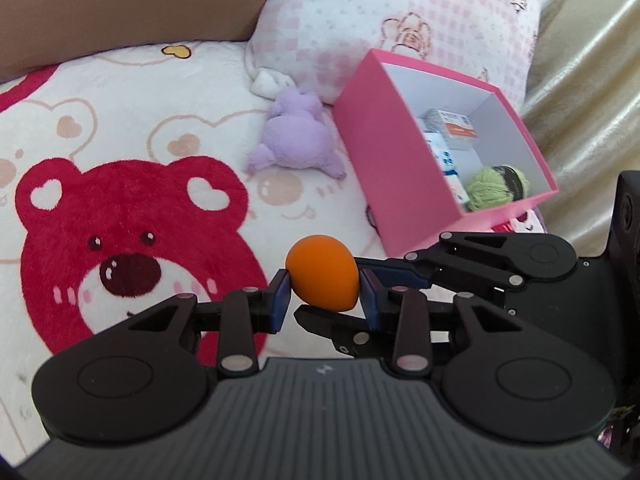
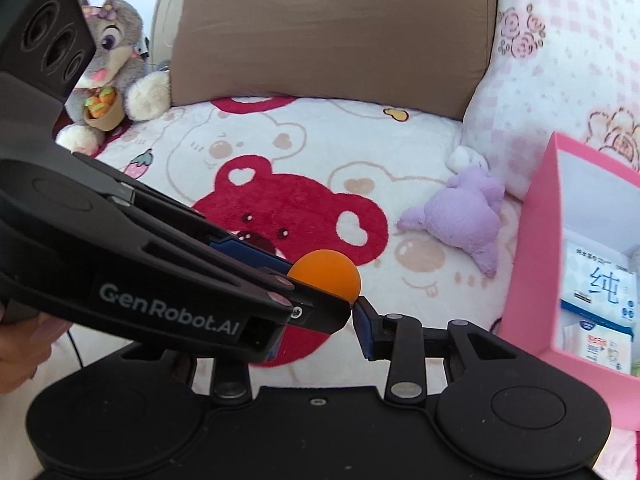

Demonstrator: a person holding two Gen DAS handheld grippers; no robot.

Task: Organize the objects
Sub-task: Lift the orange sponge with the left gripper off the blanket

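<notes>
- We've got the orange ball point(image 1: 322, 273) pinched in the left gripper point(image 1: 325, 294), held up over the bear blanket point(image 1: 132, 240)
- Right gripper point(image 2: 320, 322) sits right alongside; its fingers look nearly closed, can't tell if they press the ball
- Next, we reckon: carry it to the pink box point(image 1: 384, 160) and drop it in

Both grippers are matte black, with blue pads point(image 1: 280, 300), silver pivot pins, and white "GenRobot.AI" lettering point(image 2: 168, 316) on the left gripper point(image 2: 316, 304)
</notes>
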